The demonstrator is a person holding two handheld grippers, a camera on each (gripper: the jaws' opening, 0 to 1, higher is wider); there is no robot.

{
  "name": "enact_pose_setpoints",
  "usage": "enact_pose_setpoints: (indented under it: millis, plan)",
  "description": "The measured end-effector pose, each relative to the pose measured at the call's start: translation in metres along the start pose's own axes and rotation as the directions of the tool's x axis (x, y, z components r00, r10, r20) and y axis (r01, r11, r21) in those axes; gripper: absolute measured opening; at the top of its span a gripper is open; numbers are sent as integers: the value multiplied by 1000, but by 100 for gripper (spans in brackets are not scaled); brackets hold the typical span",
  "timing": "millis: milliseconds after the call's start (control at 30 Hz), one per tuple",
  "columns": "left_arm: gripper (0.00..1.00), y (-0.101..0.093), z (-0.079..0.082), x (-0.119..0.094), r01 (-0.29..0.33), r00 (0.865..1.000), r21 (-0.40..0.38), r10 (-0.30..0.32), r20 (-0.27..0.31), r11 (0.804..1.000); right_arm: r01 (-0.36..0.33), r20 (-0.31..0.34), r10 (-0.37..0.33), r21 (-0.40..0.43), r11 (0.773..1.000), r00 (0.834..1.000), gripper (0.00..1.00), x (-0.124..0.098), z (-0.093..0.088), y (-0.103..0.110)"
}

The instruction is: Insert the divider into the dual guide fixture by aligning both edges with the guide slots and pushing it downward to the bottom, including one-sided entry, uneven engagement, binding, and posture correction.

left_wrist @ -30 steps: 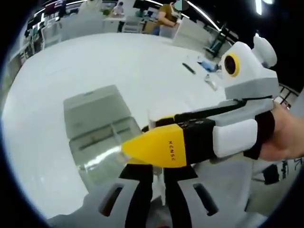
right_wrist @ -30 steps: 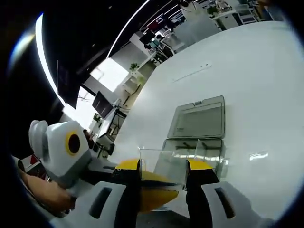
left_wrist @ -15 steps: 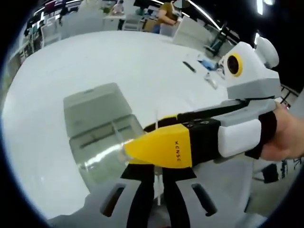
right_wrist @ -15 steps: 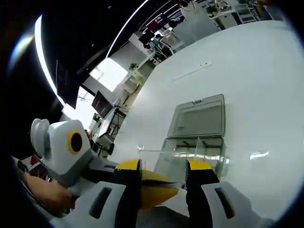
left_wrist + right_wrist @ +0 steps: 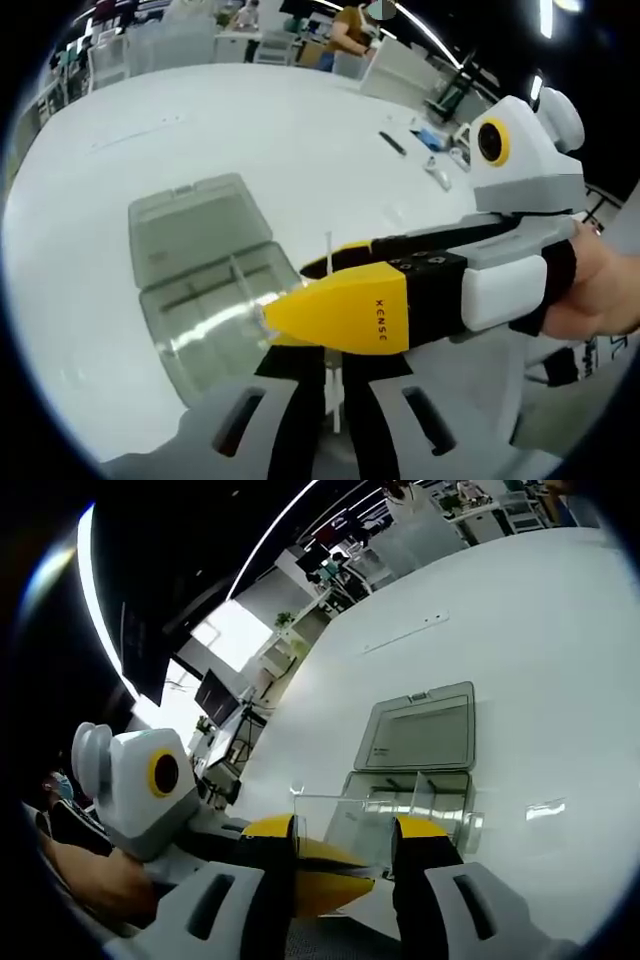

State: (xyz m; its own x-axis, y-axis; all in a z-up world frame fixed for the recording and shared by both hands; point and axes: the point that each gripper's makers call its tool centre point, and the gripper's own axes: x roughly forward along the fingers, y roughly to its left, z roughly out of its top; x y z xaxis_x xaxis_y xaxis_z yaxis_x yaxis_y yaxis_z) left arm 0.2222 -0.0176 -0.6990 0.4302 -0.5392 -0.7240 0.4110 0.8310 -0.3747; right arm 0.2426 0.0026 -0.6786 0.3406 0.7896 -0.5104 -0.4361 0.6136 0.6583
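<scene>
A clear plastic divider (image 5: pixel 328 250) stands edge-on between my left gripper's (image 5: pixel 335 362) black fingers, which are shut on its flat faces. My right gripper (image 5: pixel 282 292), yellow-tipped, reaches in from the right across the divider. In the right gripper view the divider (image 5: pixel 345 825) spans the gap between my right gripper's (image 5: pixel 345 832) fingers, touching both, and the left gripper's yellow tip (image 5: pixel 352 880) shows just below it. The clear guide box (image 5: pixel 200 310) lies on the table beyond the divider with its lid (image 5: pixel 190 225) folded flat open. The same box (image 5: pixel 410 795) appears past the plate.
The white table (image 5: pixel 250 130) stretches wide around the box. A black pen (image 5: pixel 396 143) and small items (image 5: pixel 440 170) lie at its far right. A hand (image 5: pixel 600 290) holds the right gripper. Desks and a person (image 5: pixel 350 28) stand at the back.
Both views have drifted slightly. Both grippers keep their hold on the divider, still above the box.
</scene>
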Motion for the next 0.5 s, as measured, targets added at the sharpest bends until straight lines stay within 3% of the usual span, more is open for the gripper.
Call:
enact_pose_setpoints:
  millis: [500]
  plan:
    - [2,25,-7,-12,-5,1000,-57,4,-27,998,-43,37,43,-11,999,998,36,-11,5,0]
